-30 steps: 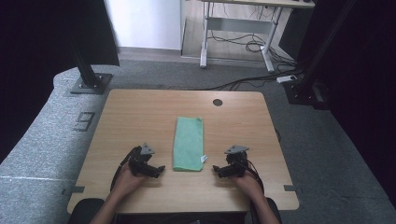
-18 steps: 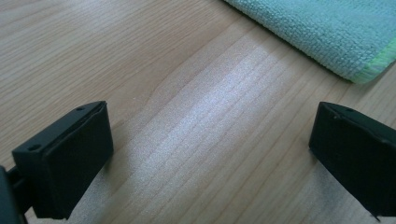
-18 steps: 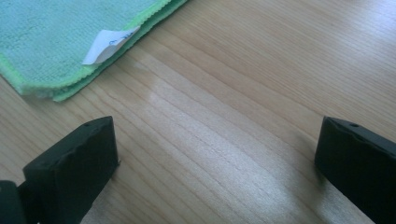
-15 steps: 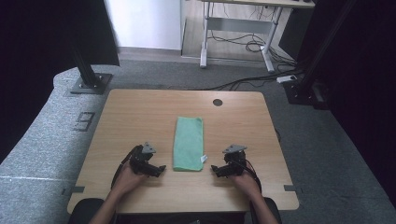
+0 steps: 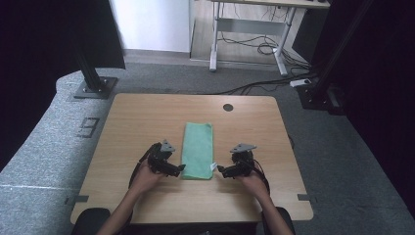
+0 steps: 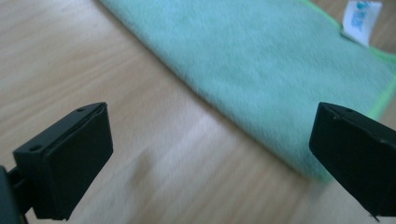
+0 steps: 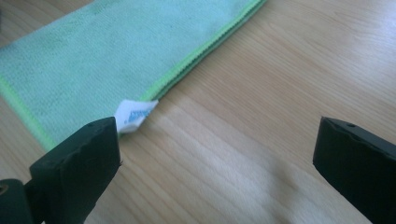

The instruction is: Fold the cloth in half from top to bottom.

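A folded green cloth (image 5: pixel 198 149) lies lengthwise in the middle of the wooden table (image 5: pixel 147 117), with a small white label (image 5: pixel 213 166) at its near right corner. My left gripper (image 5: pixel 180 169) rests low at the cloth's near left corner, jaws wide open and empty. In the left gripper view the cloth (image 6: pixel 261 60) runs across the top and the label (image 6: pixel 360 21) shows at the upper right. My right gripper (image 5: pixel 220 170) sits open just right of the label. In the right gripper view the cloth (image 7: pixel 107 60) and label (image 7: pixel 134 114) lie beside the left jaw.
A round cable hole (image 5: pixel 228 107) sits near the table's far edge. Bare wood surrounds the cloth on both sides. Beyond the table are a dark stand base (image 5: pixel 93 87), desk legs (image 5: pixel 215 44) and floor cables (image 5: pixel 264 85).
Both grippers have crept slightly inward toward the cloth's near corners; the cloth has not moved.
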Available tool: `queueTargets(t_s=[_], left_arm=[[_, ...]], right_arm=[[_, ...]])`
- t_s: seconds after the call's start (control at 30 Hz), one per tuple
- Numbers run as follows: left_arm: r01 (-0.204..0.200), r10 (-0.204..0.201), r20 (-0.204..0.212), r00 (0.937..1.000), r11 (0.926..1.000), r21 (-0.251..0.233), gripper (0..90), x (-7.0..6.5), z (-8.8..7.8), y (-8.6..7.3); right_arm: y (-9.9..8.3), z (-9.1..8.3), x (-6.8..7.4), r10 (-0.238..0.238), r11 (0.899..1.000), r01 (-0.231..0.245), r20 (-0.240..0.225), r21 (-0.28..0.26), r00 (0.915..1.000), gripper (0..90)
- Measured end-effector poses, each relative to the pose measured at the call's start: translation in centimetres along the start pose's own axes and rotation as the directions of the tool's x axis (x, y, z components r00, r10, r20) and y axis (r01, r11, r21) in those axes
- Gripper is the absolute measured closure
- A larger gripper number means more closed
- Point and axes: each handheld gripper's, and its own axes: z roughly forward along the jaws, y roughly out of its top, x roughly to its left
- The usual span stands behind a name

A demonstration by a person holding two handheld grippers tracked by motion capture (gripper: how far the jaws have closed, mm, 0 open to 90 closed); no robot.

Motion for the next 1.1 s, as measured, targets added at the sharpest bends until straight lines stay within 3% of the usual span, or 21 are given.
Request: queueTargets(t_s=[0.23,0.5,0.67,0.83,1.1], left_arm=[[-0.001,0.001,-0.014,0.9999,1.0,0.008,0.0,0.2,1.7,0.9],[-0.002,0.003,-0.022,0.9998,0.9991,0.043,0.0,0.5,3.1,0.0],[-0.005,0.006,-0.028,0.9996,0.9988,0.048,0.0,0.4,3.2,-0.1],[-0.02,0.022,-0.035,0.9991,0.9981,0.059,0.4,-0.1,2.8,-0.3],[-0.027,0.028,-0.011,0.9996,0.9977,0.062,1.7,-1.5,1.6,-1.5]], right_arm=[[1.3,1.5,0.5,-0.016,1.0,0.016,-0.003,0.012,0.9999,0.5],[2.6,3.5,1.0,-0.017,1.0,0.017,-0.008,0.018,0.9998,0.7],[2.3,5.0,1.3,-0.048,0.997,0.048,0.01,0.061,0.9988,0.6],[1.9,4.8,1.5,-0.041,0.997,0.04,0.006,0.06,0.9992,0.7],[1.0,3.9,2.8,-0.051,0.996,0.052,-0.013,0.068,0.9986,0.7]])
